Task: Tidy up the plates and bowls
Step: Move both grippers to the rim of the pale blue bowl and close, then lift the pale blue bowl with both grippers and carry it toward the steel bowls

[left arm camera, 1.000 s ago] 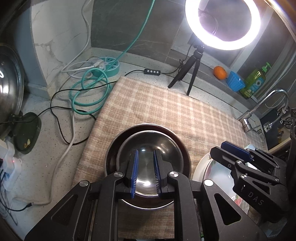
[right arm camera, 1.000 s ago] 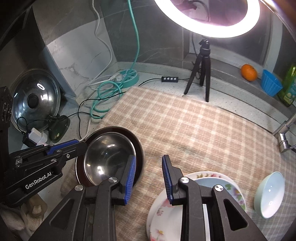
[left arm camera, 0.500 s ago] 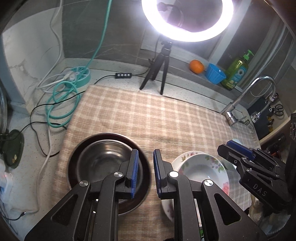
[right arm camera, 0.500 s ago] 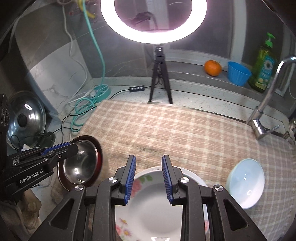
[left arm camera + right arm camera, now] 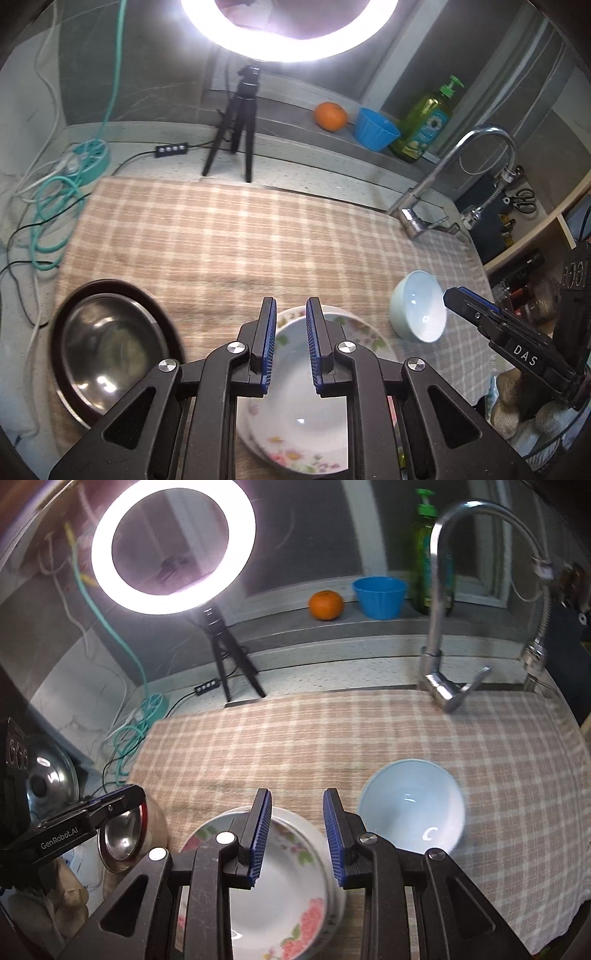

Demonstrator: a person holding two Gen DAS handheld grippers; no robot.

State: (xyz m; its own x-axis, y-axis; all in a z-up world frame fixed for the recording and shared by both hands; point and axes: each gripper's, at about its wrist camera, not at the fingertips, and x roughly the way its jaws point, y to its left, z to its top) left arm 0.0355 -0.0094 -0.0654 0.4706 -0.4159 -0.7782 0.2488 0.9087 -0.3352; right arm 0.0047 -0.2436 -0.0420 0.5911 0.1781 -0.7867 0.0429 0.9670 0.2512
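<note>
At the left of the checked cloth [image 5: 236,236] that covers the surface, a steel bowl [image 5: 107,343] is seen nested inside a dark, wider dish [image 5: 162,314]; this pair is judged to be already sorted. In the near middle, a small stack of flowered plates [image 5: 362,332] is found, with a deep white one uppermost. To the right of it, just beside but apart, a pale blue bowl [image 5: 417,310] is left lying tilted on its side on the cloth. This bowl is judged to be what remains: it is neither upright nor set with the other bowl.

The left tongs [image 5: 291,347] are held above the plate stack with a narrow gap between the blue pads, and nothing is gripped. The right tongs [image 5: 297,836] are held a little wider, also empty, over the right edge of the stack with the pale blue bowl [image 5: 412,805] just to their right. Each pair of tongs is also seen from the side in the other camera's view.

Several things cannot be made out. The near edge of the plate stack is hidden behind the tong bodies in both views, so the number of plates cannot be told. The steel bowl [image 5: 120,836] is largely covered by the left tongs in the right view. The right view is blurred, and the bowl's footing cannot be judged there. What lies beyond the near edge of the surface is cut off.
</note>
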